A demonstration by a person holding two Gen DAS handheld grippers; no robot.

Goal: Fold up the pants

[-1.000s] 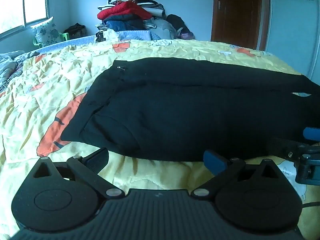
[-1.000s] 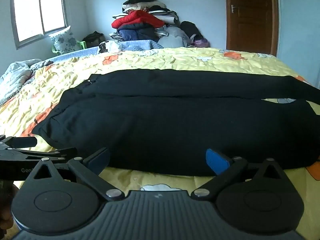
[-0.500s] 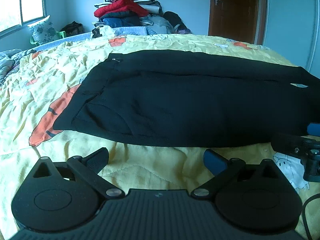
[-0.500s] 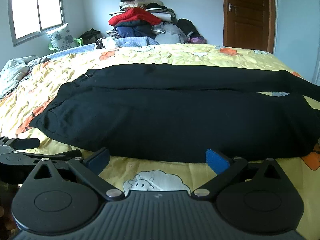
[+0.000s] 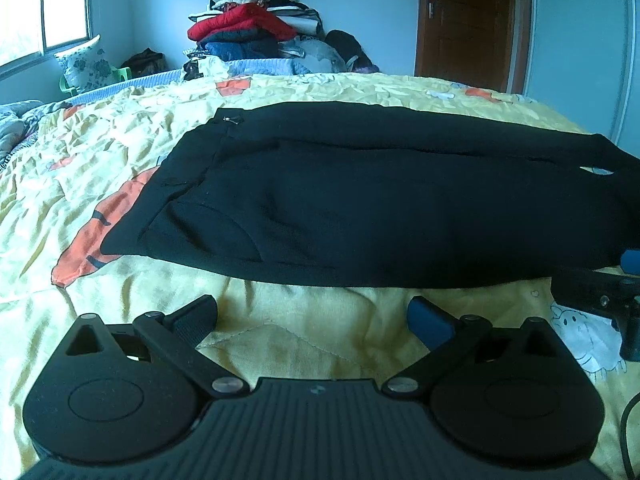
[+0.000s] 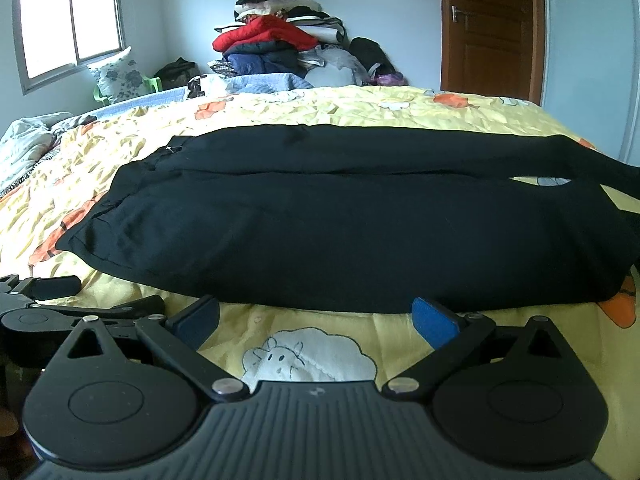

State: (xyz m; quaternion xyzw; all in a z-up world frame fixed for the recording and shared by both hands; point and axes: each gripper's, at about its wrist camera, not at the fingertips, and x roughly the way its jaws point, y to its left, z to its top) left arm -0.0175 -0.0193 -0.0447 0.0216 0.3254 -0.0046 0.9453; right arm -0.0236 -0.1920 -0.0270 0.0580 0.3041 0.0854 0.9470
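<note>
The left gripper [image 5: 312,316] hovered low over the bed's yellow quilt [image 5: 304,344], its fingers spread wide with nothing between them, just short of the near edge of the pants [image 5: 360,208]. The right gripper [image 6: 316,320] hung the same way beside it, fingers apart and empty, over a white sheep printed on the quilt [image 6: 308,356]; each gripper showed at the edge of the other's view.

Just beyond the fingertips, the black pants lay flat across the bed, running left to right. The waist end sat at the left, where a small zipper pull [image 5: 231,119] showed at the far corner, and the legs ran off to the right. A long seam-like line between a near band and a far band of cloth, and a small gap near the right end, suggested the two legs lay side by side rather than stacked, though dark cloth made this hard to confirm.

By that reading, the pants had only been spread out: no fold looked done, and lengthwise and crosswise folds were left.

Farther back stood a heap of clothes [image 6: 276,48], a window [image 6: 68,20] and a brown door [image 6: 488,28].
</note>
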